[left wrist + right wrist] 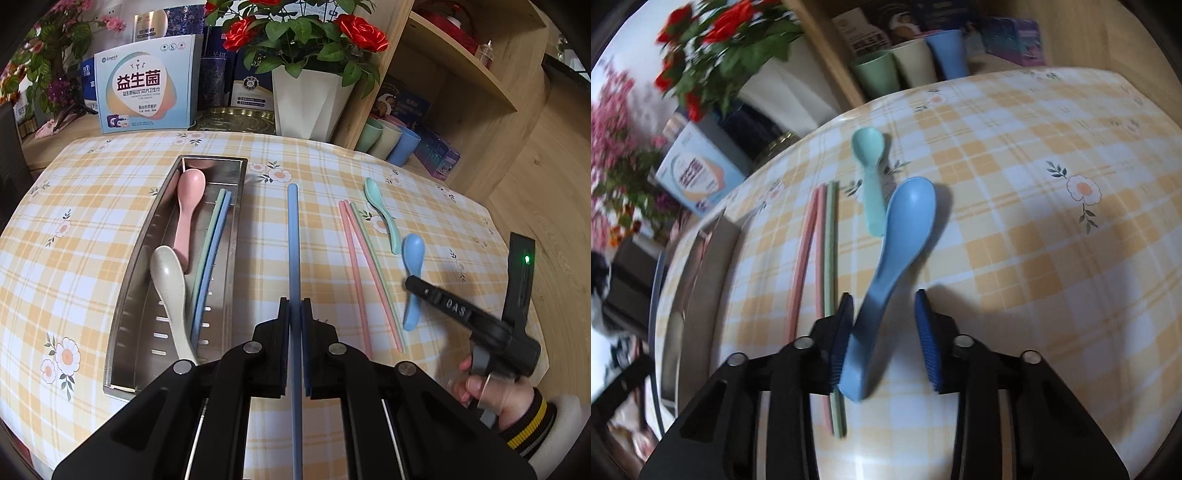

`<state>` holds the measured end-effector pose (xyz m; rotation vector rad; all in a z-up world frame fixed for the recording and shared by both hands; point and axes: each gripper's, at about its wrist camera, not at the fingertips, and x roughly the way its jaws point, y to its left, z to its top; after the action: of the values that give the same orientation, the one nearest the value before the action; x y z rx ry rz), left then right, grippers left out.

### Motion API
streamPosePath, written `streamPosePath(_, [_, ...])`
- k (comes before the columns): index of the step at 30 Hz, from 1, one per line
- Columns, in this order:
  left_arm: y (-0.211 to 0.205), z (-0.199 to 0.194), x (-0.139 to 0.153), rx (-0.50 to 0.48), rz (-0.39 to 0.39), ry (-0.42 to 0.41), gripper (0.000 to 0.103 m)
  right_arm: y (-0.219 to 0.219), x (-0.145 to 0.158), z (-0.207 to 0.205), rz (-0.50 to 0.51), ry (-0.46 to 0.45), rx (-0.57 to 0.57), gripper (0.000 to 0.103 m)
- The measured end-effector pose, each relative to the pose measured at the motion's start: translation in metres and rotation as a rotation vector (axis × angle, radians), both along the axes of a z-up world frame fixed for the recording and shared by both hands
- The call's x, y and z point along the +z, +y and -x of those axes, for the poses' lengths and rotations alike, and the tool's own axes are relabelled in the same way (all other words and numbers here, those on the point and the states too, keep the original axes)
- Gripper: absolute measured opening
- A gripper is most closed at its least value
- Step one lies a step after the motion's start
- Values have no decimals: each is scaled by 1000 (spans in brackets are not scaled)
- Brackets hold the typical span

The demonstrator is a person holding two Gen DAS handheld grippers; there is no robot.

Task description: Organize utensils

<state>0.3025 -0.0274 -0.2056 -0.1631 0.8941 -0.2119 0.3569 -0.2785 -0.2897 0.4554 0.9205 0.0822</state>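
Observation:
My left gripper is shut on a blue chopstick that points away over the checked tablecloth. To its left a steel tray holds a pink spoon, a cream spoon and a green and a blue chopstick. To the right lie two pink chopsticks, a green chopstick, a teal spoon and a blue spoon. My right gripper stands open low over the blue spoon. The spoon's handle lies between the jaws, close to the left pad and clear of the right one.
A white flower pot and a printed box stand behind the table's far edge. Three cups sit on a low wooden shelf at the back right. A person's hand in a striped cuff holds the right gripper.

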Motion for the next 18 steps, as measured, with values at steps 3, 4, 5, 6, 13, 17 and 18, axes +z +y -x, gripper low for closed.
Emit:
streamPosePath(3, [4, -1, -2, 8, 0, 6, 6, 0, -2, -8, -18, 14, 0, 21])
streamPosePath(4, [5, -1, -2, 12, 1, 9, 6, 0, -2, -10, -18, 15, -2, 18])
streamPosePath(5, [6, -1, -3, 13, 2, 11, 6, -2, -3, -10, -17, 29, -8, 12])
streamPosePath(6, [6, -1, -3, 14, 3, 10, 6, -3, -3, -10, -18, 37, -10, 10])
streamPosePath(13, [5, 0, -2, 8, 12, 9, 6, -11, 9, 16, -37, 8, -40, 7])
streamPosePath(17, [6, 1, 0, 8, 20, 7, 6, -14, 19, 33, -41, -14, -59, 7])
streamPosePath(18, [7, 0, 1, 10, 22, 8, 6, -14, 21, 36, -37, -21, -56, 7])
